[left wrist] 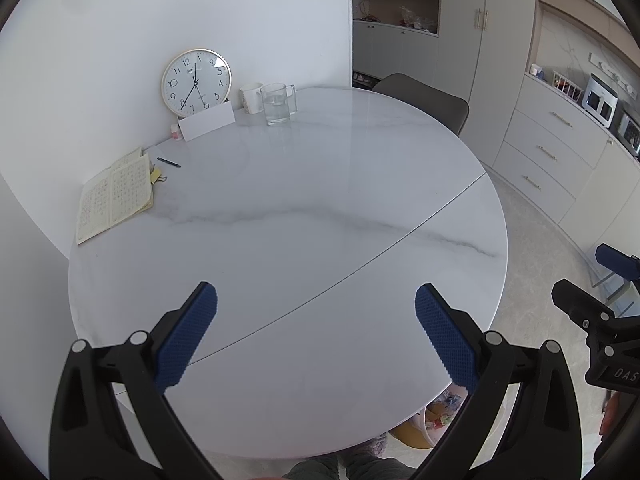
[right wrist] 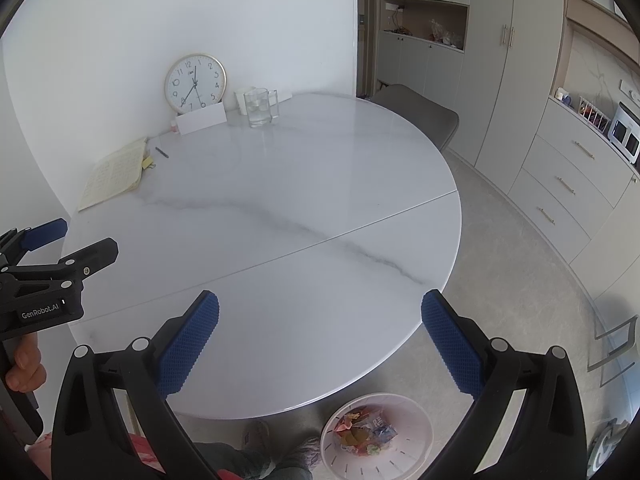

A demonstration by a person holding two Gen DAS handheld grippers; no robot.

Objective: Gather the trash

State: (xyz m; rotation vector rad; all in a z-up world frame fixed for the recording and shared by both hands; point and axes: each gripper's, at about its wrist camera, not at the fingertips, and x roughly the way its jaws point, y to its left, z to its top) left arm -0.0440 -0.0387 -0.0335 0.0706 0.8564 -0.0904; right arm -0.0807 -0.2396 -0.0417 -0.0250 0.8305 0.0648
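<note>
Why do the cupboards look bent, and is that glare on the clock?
Left wrist view: the fisheye lens bows the tall grey cupboards, and the round gold-rimmed wall clock carries a bright window glint. Right wrist view: same bowing, no clock glint, a soft sheen on the white marble round table.

White grey-veined table, blue dimpled fingers, gold-rimmed clock

Round marble table is carrying a wall clock leaning vs the wall, w/ a white card propped in front. 1 white mug and 1 glass pitcher are standing beside it. Open notebook and pen are lying at left. Grey chair is sitting behind.
</note>
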